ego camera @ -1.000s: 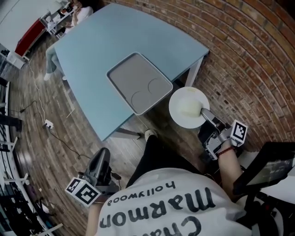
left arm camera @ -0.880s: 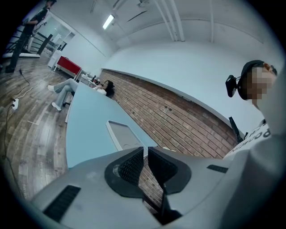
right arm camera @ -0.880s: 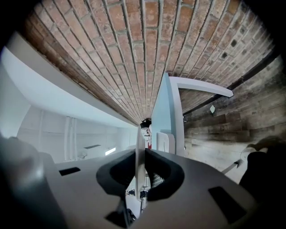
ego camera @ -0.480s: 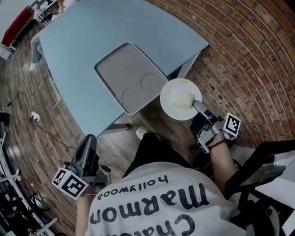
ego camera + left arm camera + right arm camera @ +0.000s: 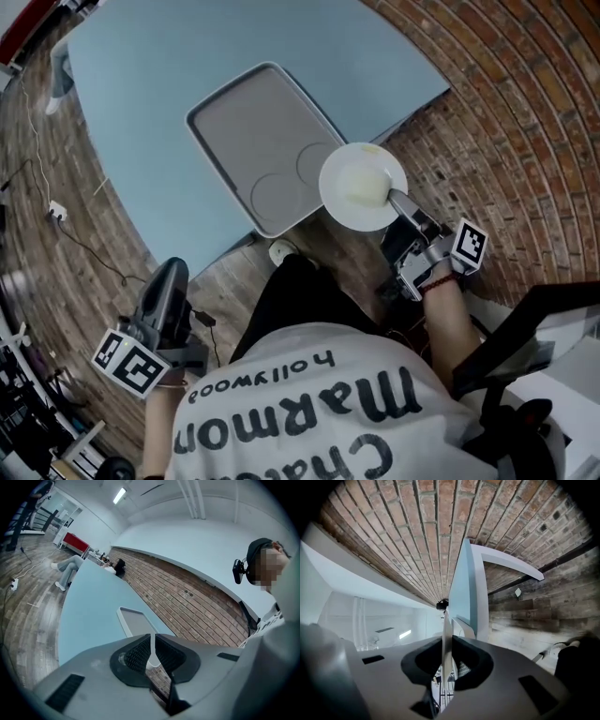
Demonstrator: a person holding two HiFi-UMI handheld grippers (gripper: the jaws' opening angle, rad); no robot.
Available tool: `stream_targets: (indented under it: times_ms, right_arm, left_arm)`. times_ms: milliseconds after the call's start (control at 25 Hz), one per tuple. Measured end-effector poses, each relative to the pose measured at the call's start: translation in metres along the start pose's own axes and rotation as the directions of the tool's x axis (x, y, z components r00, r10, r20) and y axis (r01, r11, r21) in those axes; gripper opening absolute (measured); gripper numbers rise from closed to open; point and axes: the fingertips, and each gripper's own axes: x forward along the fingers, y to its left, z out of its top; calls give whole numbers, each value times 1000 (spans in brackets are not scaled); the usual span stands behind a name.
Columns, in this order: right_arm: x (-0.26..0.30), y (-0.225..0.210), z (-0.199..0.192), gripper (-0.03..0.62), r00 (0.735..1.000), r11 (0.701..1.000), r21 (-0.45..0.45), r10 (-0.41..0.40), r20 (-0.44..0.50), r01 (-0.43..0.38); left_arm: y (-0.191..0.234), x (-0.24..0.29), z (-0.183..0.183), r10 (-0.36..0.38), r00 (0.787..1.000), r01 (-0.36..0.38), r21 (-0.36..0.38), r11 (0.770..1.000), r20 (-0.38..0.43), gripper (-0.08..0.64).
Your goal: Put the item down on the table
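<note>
Hand-held gripper (R) (image 5: 396, 197) tight on plate (image 5: 356, 183) rim, plate now further over tray (image 5: 246, 131) corner.

My round white plate (image 5: 363, 186), pale yellow patch in its middle, held flat just right of the frame's centre, lower-right rim pinched in my right gripper (image 5: 398, 200), upper-left side crossing the light blue table (image 5: 187, 56) edge
</note>
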Motion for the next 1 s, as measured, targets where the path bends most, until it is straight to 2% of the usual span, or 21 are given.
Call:
stream_targets:
  times_ms: [320,520,760,1000]
  right_arm:
    - [29,-8,6,48,998,999,-40,-39,-43,37]
    - [34,-14,12,48,996,997,-40,-72,-43,70]
    - [48,-15,21,48,993,993,-88,-90,-71,84]
    - [60,-5,16,48,982,969,-222,-141,-122,112]
  left_arm:
    - [25,20,5,11,1000,-12,-26,1000,-22,35]
    - [29,34,5,4,999,-6,-39,999,-34,35]
    - [34,50,4,2,999,-5,-53,999,-53,35]
    - [36,59,2,2,998,-6,-63,998,-68,35]
